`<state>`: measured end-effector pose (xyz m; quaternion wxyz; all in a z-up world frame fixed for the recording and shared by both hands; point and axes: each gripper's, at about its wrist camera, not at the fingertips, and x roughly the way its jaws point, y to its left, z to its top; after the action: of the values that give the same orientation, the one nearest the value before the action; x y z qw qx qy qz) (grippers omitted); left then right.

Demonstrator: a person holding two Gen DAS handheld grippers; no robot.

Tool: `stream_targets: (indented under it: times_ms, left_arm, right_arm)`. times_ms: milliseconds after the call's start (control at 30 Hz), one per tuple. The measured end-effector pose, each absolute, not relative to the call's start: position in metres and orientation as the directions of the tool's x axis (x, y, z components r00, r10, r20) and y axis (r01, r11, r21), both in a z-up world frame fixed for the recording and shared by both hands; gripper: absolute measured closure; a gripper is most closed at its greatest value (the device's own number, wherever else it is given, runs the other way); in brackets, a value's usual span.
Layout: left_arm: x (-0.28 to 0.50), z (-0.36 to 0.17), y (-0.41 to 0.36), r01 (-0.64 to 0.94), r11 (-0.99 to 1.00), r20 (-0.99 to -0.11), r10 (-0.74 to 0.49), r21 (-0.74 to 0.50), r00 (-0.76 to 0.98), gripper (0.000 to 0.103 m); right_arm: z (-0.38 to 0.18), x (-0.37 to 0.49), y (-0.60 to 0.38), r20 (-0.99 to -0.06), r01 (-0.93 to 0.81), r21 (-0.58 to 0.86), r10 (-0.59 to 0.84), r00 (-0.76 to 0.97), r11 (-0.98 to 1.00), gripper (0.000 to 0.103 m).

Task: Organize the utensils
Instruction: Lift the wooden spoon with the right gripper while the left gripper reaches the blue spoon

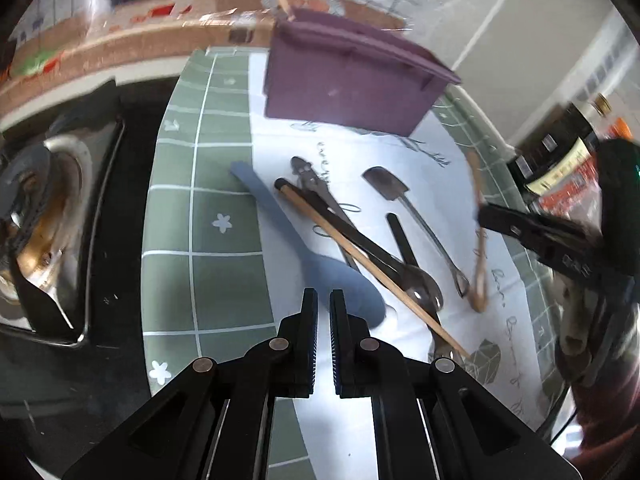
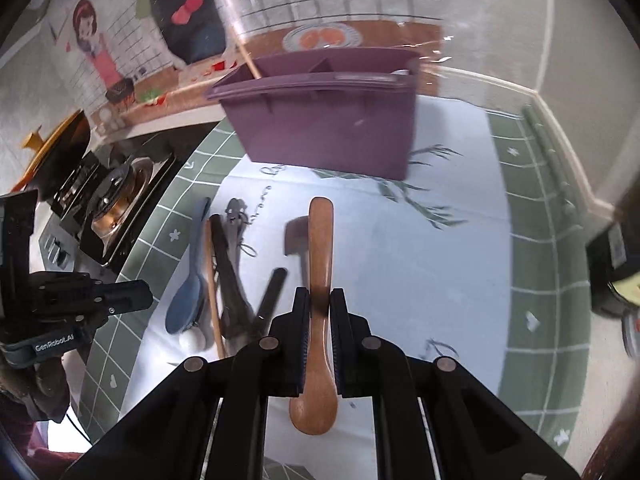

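**One spoon picked up, many more to go**

On the left side of the bench (image 2: 532, 264) sits a stove (image 2: 116, 200). Next to it, on a white cloth (image 2: 420, 264), lies a pile of utensils: a blue spoon (image 1: 320, 268), a wooden chopstick (image 1: 360, 256), a dark ladle (image 1: 416, 284) and a black spatula (image 1: 386, 184). None of these are put away yet. The left gripper (image 1: 323, 312) hangs over the blue spoon. Its fingers (image 1: 310, 320) are almost shut and hold nothing.

Further right, the right gripper (image 2: 319, 320) has its fingers (image 2: 301, 320) squeezed on a wooden spoon (image 2: 320, 264), gripping it around the handle.

Behind the cloth stands the purple holder (image 2: 328, 128). One wooden stick (image 2: 244, 48) is already inside it. So the job looks like it has only just started. The wooden spoon probably goes in the holder next.
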<state>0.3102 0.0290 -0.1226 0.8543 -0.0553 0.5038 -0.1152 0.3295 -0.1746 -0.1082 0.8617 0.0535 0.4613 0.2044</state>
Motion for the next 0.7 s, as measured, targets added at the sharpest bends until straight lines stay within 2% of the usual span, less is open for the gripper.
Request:
stream_targets:
  times_ms: [133, 333, 433, 533, 700]
  left_arm:
    - [0.340, -0.121, 0.038, 0.089, 0.969, -0.843, -0.245, -0.231, 0.479, 0.096]
    - [0.397, -0.124, 0.015, 0.273, 0.946, -0.887, -0.274, -0.177, 0.372, 0.096]
    - [0.420, -0.132, 0.025, 0.217, 0.963, -0.899, -0.230, -0.157, 0.373, 0.096]
    - [0.424, -0.136, 0.043, 0.167, 0.968, -0.899, -0.239, -0.189, 0.366, 0.096]
    - [0.389, -0.137, 0.058, 0.189, 0.973, -0.927, -0.192, -0.135, 0.324, 0.095]
  right_arm:
    - [-0.113, 0.324, -0.189, -0.779, -0.259, 0.286, 0.382, 0.498, 0.922, 0.093]
    - [-0.124, 0.319, -0.201, -0.801, -0.222, 0.287, 0.361, 0.477, 0.932, 0.094]
    - [-0.125, 0.313, -0.200, -0.803, -0.223, 0.286, 0.360, 0.476, 0.932, 0.094]
    - [-0.123, 0.309, -0.200, -0.801, -0.230, 0.286, 0.364, 0.475, 0.930, 0.094]
    - [-0.126, 0.311, -0.201, -0.804, -0.225, 0.290, 0.365, 0.470, 0.930, 0.094]
